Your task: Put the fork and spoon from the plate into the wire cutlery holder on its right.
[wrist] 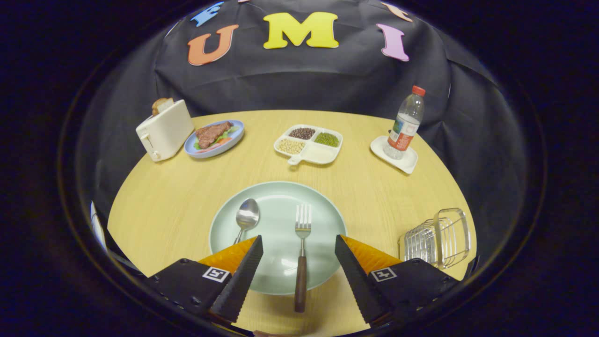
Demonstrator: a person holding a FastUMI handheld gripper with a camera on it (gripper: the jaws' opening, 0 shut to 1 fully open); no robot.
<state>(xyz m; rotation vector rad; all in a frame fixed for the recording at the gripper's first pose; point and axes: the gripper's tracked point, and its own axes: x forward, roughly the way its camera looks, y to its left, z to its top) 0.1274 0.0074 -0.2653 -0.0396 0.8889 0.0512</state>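
Gripper (298, 245) spread wide, holding nothing, poised low over the near rim of the plate (323, 199). Fork (302, 255) lying between the fingers, long axis running straight ahead along them: tines away, dark handle toward the camera and hanging past the plate's edge onto the table (164, 196). Spoon (245, 220) just left, its handle tucked behind the left finger (243, 276). Holder (437, 241) off to the right, beside the plate. Likely next: straight down, then closing across the fork's narrow handle.

A round wooden table (164, 206) carries toaster (164, 130), plates (281, 220), tray (309, 144), bottle saucer (394, 154), wire holder (437, 238).
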